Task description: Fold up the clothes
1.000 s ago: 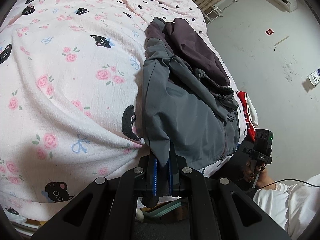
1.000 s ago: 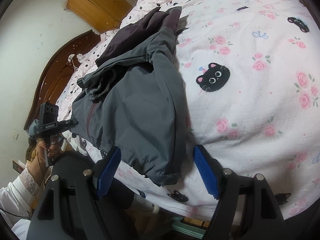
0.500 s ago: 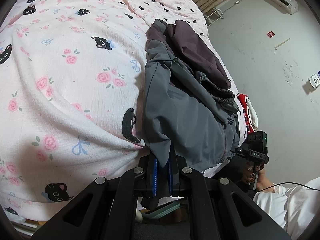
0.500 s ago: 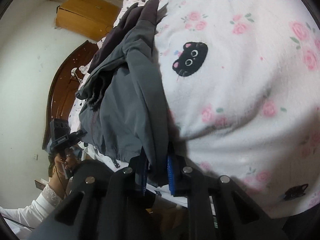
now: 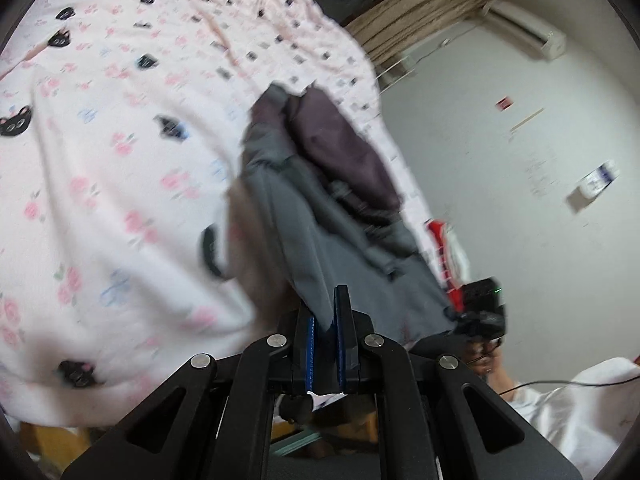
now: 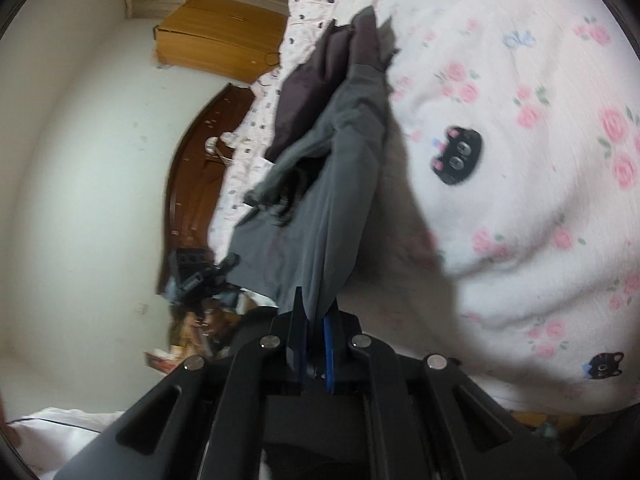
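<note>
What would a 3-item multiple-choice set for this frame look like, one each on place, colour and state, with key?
1. Where does the gray garment lie?
A. on a wooden floor
B. on the pink bedspread
C. on a hanger

2. What colour is the darker cloth at the garment's far end?
A. dark maroon
B. bright yellow
C. white

3. How do the left gripper and the right gripper stand?
A. both wide open
B. only the left is closed
C. both closed on the garment

Key: 1 B, cat-and-rose print surrounds the garment; 2 A, both wrist views show the dark maroon cloth; 3 C, gray cloth sits pinched between each pair of blue pads.
</note>
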{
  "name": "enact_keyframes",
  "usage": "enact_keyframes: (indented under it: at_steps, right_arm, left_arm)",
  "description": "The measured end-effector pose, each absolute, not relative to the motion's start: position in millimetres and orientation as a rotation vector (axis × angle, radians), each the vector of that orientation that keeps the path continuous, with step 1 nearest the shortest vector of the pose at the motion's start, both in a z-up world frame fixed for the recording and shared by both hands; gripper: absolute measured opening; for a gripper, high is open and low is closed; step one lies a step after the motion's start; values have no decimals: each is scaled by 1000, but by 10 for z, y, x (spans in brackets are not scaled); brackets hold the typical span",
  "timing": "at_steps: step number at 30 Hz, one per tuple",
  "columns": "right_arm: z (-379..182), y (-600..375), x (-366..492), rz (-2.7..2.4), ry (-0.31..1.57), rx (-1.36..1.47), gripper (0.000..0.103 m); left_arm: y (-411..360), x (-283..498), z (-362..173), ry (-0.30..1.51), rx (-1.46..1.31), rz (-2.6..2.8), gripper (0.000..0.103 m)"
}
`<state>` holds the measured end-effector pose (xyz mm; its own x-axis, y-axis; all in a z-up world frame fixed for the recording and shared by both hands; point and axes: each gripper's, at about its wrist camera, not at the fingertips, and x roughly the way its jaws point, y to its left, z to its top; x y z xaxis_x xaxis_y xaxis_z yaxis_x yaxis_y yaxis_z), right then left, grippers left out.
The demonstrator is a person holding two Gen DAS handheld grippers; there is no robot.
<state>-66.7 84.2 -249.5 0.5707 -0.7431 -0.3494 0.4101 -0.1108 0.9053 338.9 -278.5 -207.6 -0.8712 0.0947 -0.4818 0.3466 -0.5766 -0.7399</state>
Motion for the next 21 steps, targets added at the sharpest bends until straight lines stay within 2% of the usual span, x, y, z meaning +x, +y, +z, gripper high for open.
enact_keyframes:
  at_steps: [12,21]
  right_arm:
    - [-2225,817,-863,-895,-452,1318,7]
    - [-2297,882,-890,-902,-421,1390,6]
  left_arm:
    - [-2693,3187,-1912,1437,621,-2634,7]
    - [-2583,3186,-1997,1540,631,-2553,5]
